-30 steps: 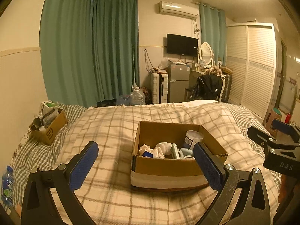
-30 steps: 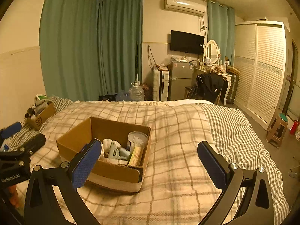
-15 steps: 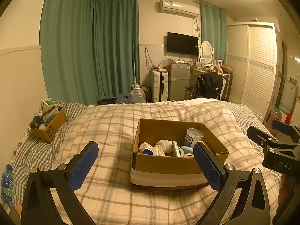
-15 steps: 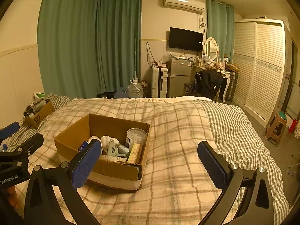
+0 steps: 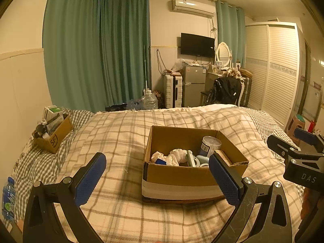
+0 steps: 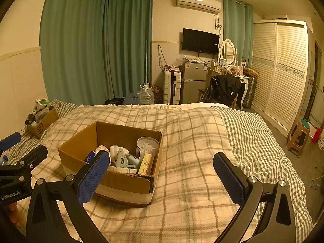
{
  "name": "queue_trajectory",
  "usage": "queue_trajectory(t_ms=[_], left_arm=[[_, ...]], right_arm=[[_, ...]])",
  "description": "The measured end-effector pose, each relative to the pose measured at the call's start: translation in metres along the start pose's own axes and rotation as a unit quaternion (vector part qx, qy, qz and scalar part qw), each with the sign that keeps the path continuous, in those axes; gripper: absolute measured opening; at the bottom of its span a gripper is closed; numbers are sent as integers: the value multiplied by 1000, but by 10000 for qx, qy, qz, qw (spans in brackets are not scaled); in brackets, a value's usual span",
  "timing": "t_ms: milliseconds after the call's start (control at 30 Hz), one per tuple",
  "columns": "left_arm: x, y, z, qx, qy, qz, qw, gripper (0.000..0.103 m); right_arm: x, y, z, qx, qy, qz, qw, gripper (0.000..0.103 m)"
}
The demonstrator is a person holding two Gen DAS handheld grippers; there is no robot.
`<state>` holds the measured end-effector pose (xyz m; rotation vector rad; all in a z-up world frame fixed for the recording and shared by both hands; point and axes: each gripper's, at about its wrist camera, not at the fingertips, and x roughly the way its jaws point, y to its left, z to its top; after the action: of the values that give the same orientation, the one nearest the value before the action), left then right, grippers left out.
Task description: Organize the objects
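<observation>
An open cardboard box point(image 5: 182, 174) point(image 6: 125, 182) sits on the plaid bed cover. It holds a clear round tub point(image 5: 209, 144) point(image 6: 146, 145), crumpled white cloth point(image 5: 178, 155), pale blue items point(image 6: 129, 160), a yellow-green carton point(image 6: 145, 164) and a blue packet point(image 6: 90, 158). My left gripper point(image 5: 157, 178) is open and empty, in front of the box. My right gripper point(image 6: 162, 174) is open and empty, to the right of the box.
A smaller cardboard box point(image 5: 53, 135) with bottles and packets sits by the left wall on a checked pillow. A water bottle point(image 5: 8, 198) lies at the bed's left edge. The plaid cover point(image 6: 198, 141) stretches right of the box. A stool point(image 6: 299, 137) stands on the floor.
Both views have tilted down and drawn slightly closer to the box. Both grippers stay open.
</observation>
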<state>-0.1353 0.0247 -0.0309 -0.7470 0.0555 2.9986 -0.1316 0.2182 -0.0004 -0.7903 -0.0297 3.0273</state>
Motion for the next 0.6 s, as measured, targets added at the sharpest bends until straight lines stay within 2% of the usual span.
queue_trajectory(t_ms=[600], left_arm=[[0, -1, -3, 7, 58, -21, 10000, 103]], right_arm=[[0, 1, 0, -2, 0, -14, 10000, 103]])
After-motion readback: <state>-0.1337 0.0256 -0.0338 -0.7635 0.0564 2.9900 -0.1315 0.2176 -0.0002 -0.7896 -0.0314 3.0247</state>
